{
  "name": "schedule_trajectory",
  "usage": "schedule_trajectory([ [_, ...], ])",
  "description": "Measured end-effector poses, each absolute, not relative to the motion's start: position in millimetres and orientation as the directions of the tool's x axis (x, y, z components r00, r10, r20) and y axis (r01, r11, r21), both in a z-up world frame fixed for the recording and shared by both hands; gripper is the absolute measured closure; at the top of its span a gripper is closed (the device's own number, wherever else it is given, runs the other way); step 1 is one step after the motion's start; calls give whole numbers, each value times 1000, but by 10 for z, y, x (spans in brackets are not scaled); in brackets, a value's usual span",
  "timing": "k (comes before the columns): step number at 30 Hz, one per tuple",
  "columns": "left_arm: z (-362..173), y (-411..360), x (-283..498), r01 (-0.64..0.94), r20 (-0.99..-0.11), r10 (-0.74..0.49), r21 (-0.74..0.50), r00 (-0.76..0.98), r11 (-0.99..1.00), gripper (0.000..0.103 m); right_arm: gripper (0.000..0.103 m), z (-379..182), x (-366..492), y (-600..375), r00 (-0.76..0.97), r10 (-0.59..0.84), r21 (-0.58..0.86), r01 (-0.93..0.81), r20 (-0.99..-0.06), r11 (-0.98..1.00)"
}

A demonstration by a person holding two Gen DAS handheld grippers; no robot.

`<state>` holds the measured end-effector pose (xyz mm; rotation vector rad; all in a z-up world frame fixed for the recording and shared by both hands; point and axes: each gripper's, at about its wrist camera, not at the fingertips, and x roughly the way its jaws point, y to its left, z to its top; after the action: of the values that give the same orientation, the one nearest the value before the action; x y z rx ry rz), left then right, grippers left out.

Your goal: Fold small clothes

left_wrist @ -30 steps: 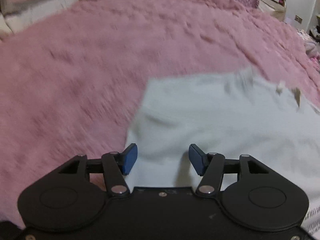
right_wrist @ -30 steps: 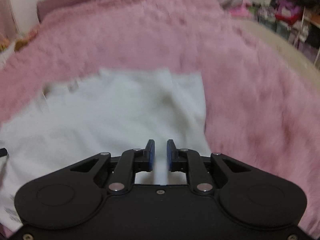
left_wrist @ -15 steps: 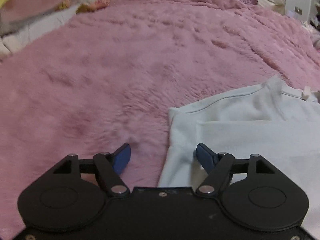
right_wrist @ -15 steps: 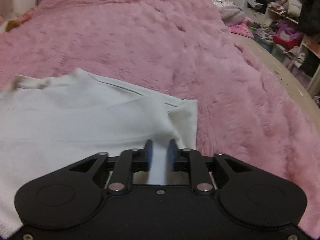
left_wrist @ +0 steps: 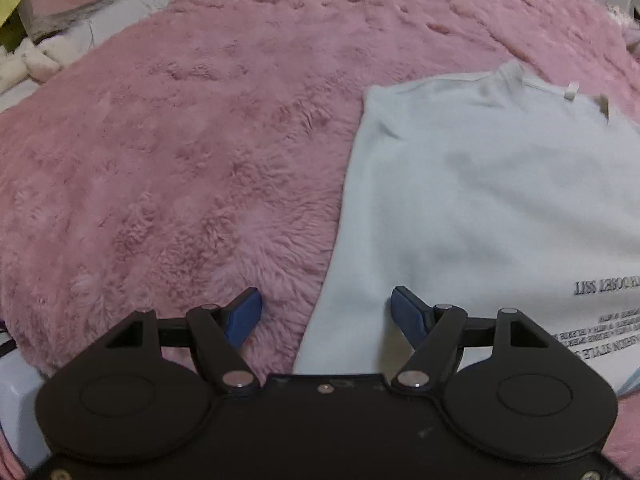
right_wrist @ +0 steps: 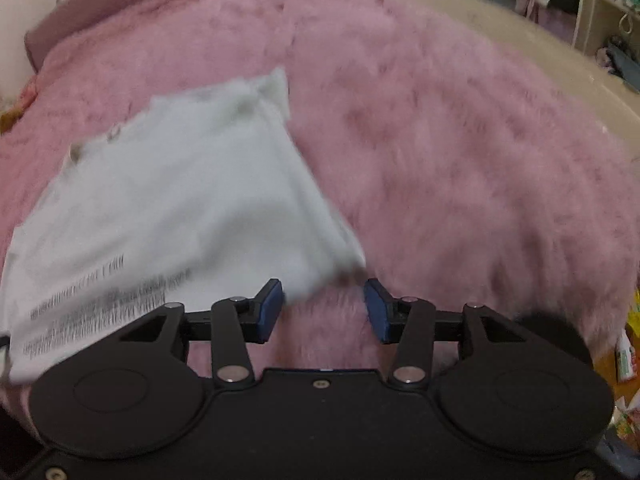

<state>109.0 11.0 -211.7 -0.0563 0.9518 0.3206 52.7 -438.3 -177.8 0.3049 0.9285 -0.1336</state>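
While white shirt (left_wrist: 480,200) lies on pink blanket (left_wrist: 180,160), left tool (left_wrist: 326,314), right tool (right_wrist: 323,306) gape wide, empty.

One pale blue T-shirt (left_wrist: 480,200) lies on one fluffy pink blanket (left_wrist: 180,140). Two grippers are in view: one left gripper (left_wrist: 326,312) and one right gripper (right_wrist: 323,308), each with two blue fingertip pads, four pads in all. One small white tag (left_wrist: 571,91) sits at the shirt's far neckline. One block of printed dark lettering (left_wrist: 600,320) marks the shirt's near right part.
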Motion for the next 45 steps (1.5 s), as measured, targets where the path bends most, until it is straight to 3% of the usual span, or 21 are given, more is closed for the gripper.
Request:
schedule_trajectory([
  [9, -2291, 16, 1181, -245, -815, 254, 142, 521, 959, 27, 60, -1756, 626, -4288, 606, -14, 175, 251, -795, 952],
  [13, -2379, 172, 1143, -284, -820, 214, 65, 532, 956, 23, 59, -1791, 622, -4268, 597, -29, 150, 248, -801, 957],
  [17, -2193, 159, 1071, -293, -812, 231, 78, 536, 953, 26, 58, -1663, 559, -4247, 620, -11, 170, 232, -784, 958],
  [22, -1832, -4, 915, -309, -736, 308, 140, 603, 941, 26, 56, -1461, 546, -4181, 652, 50, 232, 196, -756, 953],
  [25, -1769, -159, 880, -260, -688, 273, 126, 673, 957, 26, 56, -1384, 566, -4093, 694, 62, 240, 163, -717, 957],
  [28, -2005, -218, 1010, -204, -726, 216, 105, 653, 973, 26, 56, -1681, 779, -4022, 659, 89, 234, 134, -747, 963],
  [30, -2378, -220, 1166, -187, -816, 224, 144, 533, 972, 23, 59, -2042, 935, -4024, 580, 69, 202, 167, -812, 965],
  [32, -2528, -198, 1181, -200, -808, 230, 141, 543, 970, 20, 60, -2186, 954, -3997, 586, 55, 181, 158, -808, 971],
  [35, -2404, -173, 1248, -201, -824, 225, 138, 521, 970, 21, 59, -2014, 975, -3907, 569, 25, 132, 148, -822, 980],
  [38, -2156, -65, 1269, -219, -827, 201, 97, 525, 971, 23, 59, -1706, 996, -3904, 612, 66, 182, 129, -788, 975],
  [45, -1837, 3, 1609, -247, -748, 201, 51, 633, 968, 23, 59, -1624, 1564, -3737, 653, 87, 166, 60, -753, 984],
])
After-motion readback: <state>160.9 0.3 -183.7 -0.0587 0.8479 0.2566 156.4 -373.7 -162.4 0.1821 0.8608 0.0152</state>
